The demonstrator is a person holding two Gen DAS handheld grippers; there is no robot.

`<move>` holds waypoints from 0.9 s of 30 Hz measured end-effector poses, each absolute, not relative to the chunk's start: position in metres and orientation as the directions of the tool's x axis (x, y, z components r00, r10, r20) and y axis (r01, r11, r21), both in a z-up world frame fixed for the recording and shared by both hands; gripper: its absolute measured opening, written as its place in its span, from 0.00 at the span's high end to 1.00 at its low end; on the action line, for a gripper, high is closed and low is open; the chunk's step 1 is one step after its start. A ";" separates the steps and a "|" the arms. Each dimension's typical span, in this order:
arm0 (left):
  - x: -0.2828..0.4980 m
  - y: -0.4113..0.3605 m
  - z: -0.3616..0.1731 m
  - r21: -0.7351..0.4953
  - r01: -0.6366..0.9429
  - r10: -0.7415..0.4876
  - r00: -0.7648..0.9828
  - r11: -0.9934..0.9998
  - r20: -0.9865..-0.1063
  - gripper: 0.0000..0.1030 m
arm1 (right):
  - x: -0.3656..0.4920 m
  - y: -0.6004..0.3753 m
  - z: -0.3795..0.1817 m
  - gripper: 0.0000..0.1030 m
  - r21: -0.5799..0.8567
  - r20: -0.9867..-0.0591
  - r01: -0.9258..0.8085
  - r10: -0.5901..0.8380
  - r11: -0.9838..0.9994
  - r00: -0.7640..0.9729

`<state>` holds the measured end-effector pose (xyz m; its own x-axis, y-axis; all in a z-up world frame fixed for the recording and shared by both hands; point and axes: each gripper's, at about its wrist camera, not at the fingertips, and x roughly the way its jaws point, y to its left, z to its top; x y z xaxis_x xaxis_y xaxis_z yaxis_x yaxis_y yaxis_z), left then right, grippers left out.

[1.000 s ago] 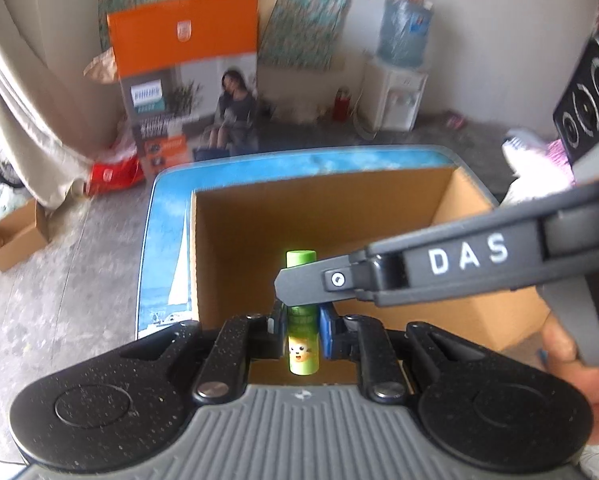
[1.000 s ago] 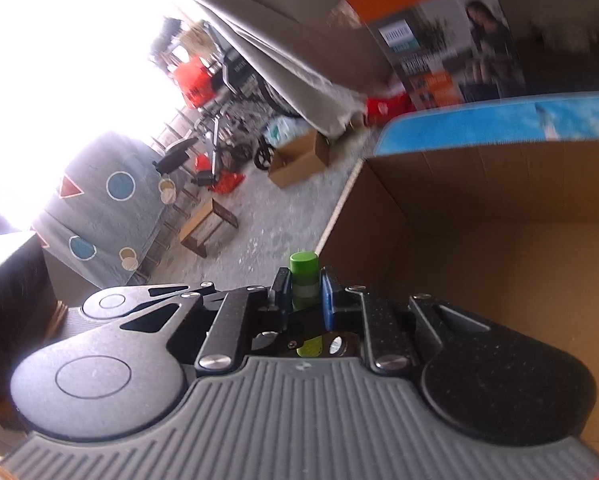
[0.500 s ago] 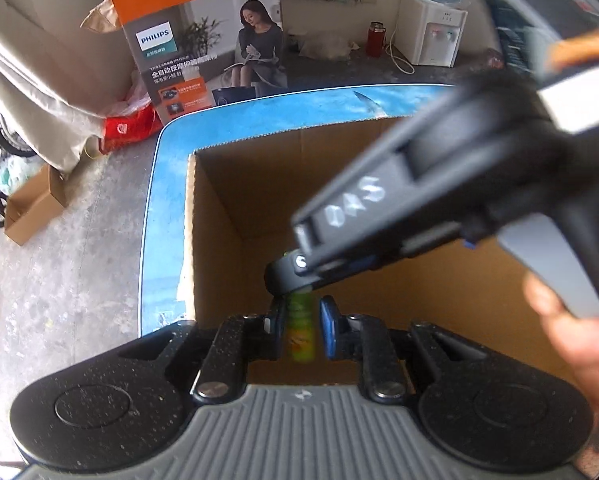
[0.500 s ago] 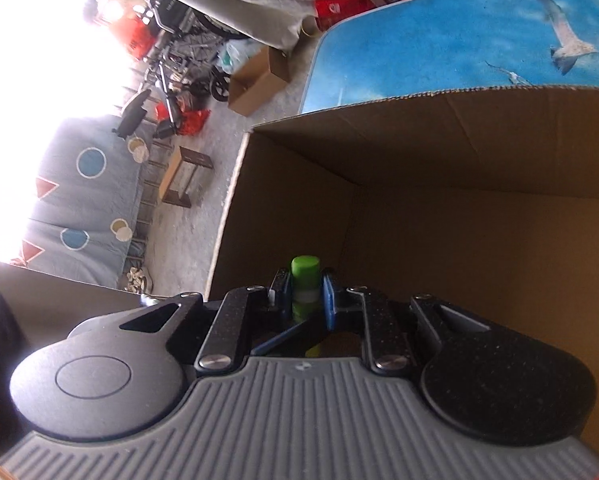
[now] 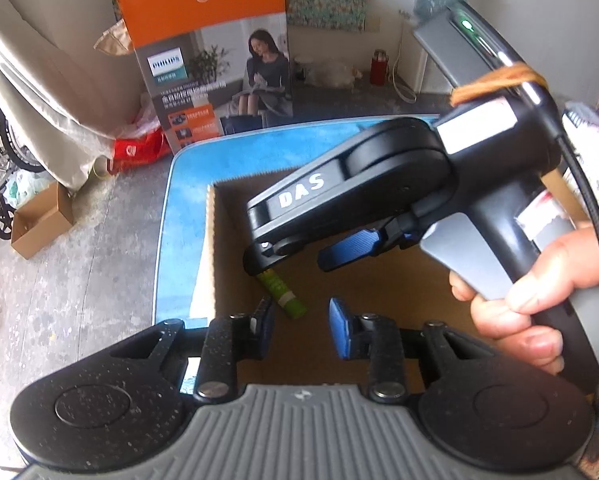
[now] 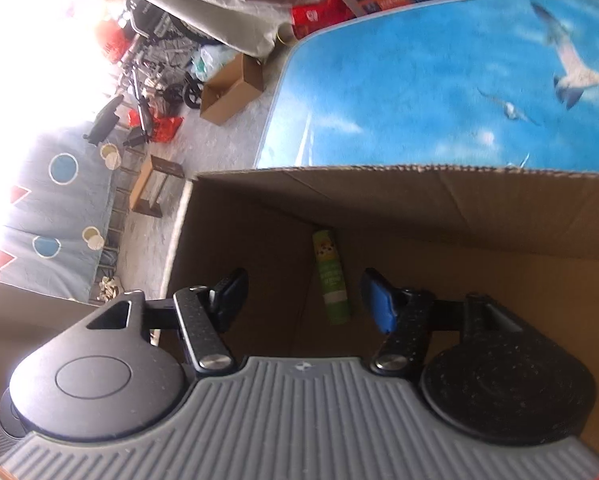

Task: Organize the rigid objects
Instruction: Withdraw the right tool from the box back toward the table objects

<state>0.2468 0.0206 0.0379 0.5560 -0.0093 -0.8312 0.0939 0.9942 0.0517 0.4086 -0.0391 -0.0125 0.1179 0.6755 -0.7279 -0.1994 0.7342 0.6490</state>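
Note:
A green tube (image 5: pixel 281 290) lies loose on the floor of the open cardboard box (image 5: pixel 211 240), near its left wall. My left gripper (image 5: pixel 301 320) hovers just above the tube's near end. Its jaws are opening and nothing is pressed between them. My right gripper (image 5: pixel 295 258) reaches in from the right, held by a person's hand (image 5: pixel 531 300), and hangs over the tube. In the right wrist view the tube (image 6: pixel 330 276) lies flat below the right gripper (image 6: pixel 302 288). Those jaws are opening too, and the pads stand clear of it.
The box (image 6: pixel 419 200) sits on a blue table (image 6: pixel 419 80) printed with seagulls. Behind the table stands a tall orange Philips carton (image 5: pixel 207 60). A small cardboard box (image 5: pixel 39 224) and a red bag (image 5: pixel 135 148) lie on the concrete floor at left.
Both grippers were shut on the green tube, holding it above the box. Both have let go, and the tube now lies on the box floor. The right gripper dropped lower into the box.

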 end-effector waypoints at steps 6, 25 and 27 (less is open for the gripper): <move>0.223 0.023 0.066 0.031 0.085 -0.028 0.615 0.996 -0.788 0.62 | 0.391 -0.072 0.019 0.37 0.655 -0.705 -0.204 0.685 0.728 0.181; 0.075 0.027 0.096 -0.100 0.126 -0.161 0.725 0.987 -0.669 0.13 | 0.145 -0.191 0.159 0.09 0.477 -0.513 -0.393 0.612 0.786 0.602; 0.064 0.023 0.083 -0.115 0.140 -0.180 0.708 0.983 -0.683 0.10 | 0.113 -0.196 0.153 0.01 0.428 -0.512 -0.386 0.571 0.817 0.641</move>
